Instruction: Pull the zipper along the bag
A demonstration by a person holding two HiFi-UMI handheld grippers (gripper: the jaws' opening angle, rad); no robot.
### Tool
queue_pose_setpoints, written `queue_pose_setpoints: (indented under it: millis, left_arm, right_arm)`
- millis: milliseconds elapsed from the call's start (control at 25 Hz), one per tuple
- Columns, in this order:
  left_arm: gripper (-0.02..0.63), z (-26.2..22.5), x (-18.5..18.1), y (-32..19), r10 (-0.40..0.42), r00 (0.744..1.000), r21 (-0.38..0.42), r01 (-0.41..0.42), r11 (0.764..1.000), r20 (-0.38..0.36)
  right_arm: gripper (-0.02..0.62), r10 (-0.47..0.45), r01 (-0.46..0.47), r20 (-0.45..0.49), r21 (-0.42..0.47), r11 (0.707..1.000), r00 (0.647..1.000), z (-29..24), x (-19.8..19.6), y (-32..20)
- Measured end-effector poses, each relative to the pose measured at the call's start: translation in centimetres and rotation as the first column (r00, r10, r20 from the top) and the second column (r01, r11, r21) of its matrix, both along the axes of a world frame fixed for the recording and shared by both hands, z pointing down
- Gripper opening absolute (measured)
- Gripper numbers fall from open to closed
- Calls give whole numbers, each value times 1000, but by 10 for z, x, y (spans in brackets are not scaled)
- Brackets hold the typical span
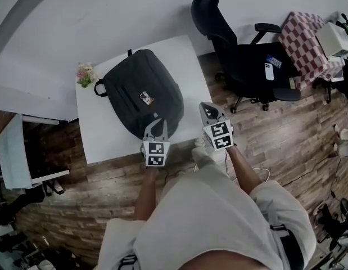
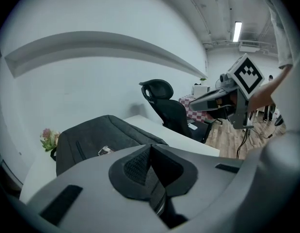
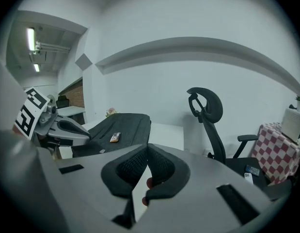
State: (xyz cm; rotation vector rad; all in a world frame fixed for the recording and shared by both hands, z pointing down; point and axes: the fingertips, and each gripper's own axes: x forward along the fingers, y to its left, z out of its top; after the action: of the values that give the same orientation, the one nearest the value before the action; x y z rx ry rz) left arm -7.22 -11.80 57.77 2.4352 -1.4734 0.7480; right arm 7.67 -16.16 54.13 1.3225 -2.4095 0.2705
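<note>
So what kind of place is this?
Probably an office or lab workspace: a white table with a bag on it, a black swivel chair beside it, and strip lights overhead.

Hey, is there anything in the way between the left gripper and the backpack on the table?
Nothing visible. The left gripper, jaws shut and empty, is at the near end of the backpack with nothing between them. The flowers sit at the far left corner of the table, off that path.
</note>
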Motion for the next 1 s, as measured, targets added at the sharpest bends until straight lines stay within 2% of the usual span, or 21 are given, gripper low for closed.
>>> queue_pose_setpoints:
  millis: [160,320,440,560,640,760,880,960,1000]
  left_arm:
    - [26,9,6,-7,-11,998,-31,13,999,57]
    - [26,22,14,-5,47,980,-52,-37,998,192]
    - [26,31,19,-1,138,944,-78,-120,990,299]
    - [26,41,23,4,244,889,-130,-210,969,387]
    - [28,49,26,7,308,853,-172,-258,951,421]
    - [29,61,30,10,385,824,-244,-306,920,416]
    - [55,71,30,12,437,818,-317,-331,889,373]
    - [150,77,32,13,464,821,-368,-340,866,332]
    - [169,80,33,12,474,821,-384,-345,856,319]
  right_arm:
    - [14,-61,62,13,-25,998,998,9,-2,-25]
    - [14,-132,133,18,-44,990,991,20,-8,-40]
    - [14,-173,173,17,-58,983,985,27,-16,-44]
    - [14,-203,203,10,-72,977,979,34,-24,-46]
    - [14,-218,217,1,-81,973,976,39,-28,-46]
    - [14,-231,229,-12,-91,969,973,45,-34,-49]
    - [14,-234,231,-24,-95,968,972,49,-39,-50]
    - [14,-232,229,-27,-100,968,972,51,-39,-50]
    - [14,-232,228,-30,-104,968,972,53,-39,-51]
